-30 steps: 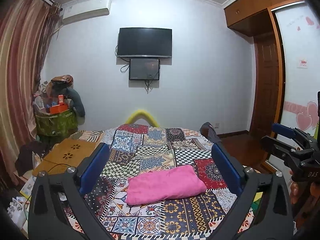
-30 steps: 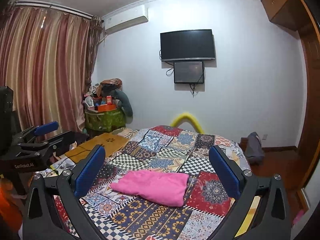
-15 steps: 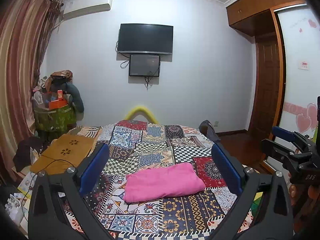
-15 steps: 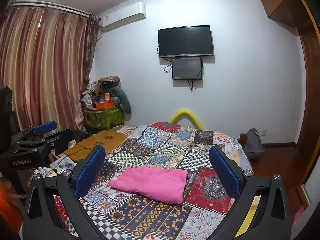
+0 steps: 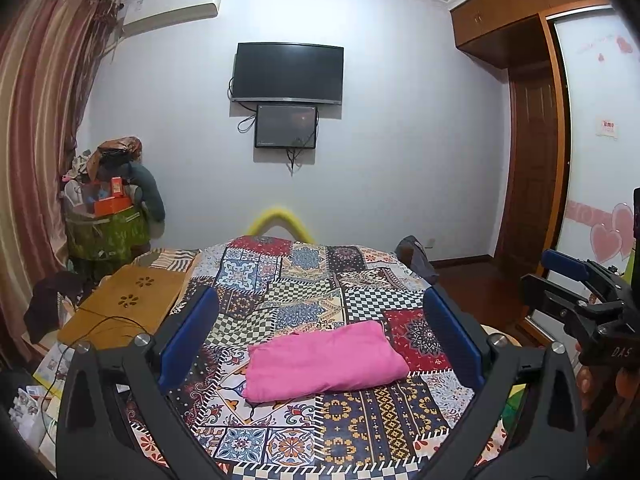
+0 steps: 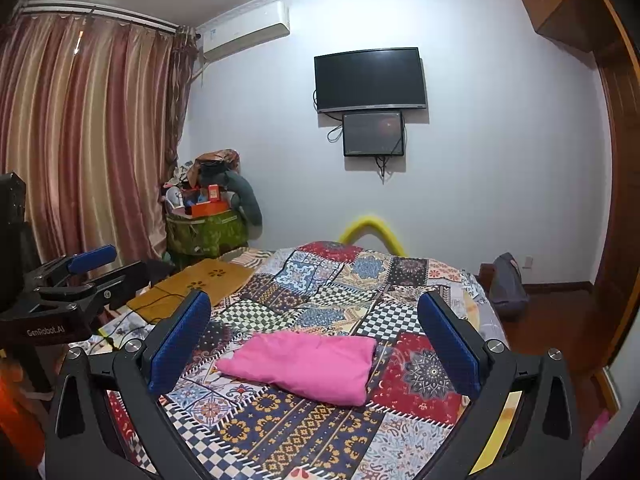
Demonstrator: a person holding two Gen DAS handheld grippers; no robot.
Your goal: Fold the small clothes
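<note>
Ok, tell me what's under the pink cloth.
The folded pink cloth lies on the patterned patchwork bedspread, which shows on all sides. Whatever sits directly beneath or inside its folds is covered.

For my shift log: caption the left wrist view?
Open left gripper hovers over folded pink garment on patchwork bedspread; right gripper alongside.

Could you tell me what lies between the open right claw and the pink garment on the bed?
Only the patchwork bedspread: in the right wrist view, nothing else lies between the right claw and the pink garment.
</note>
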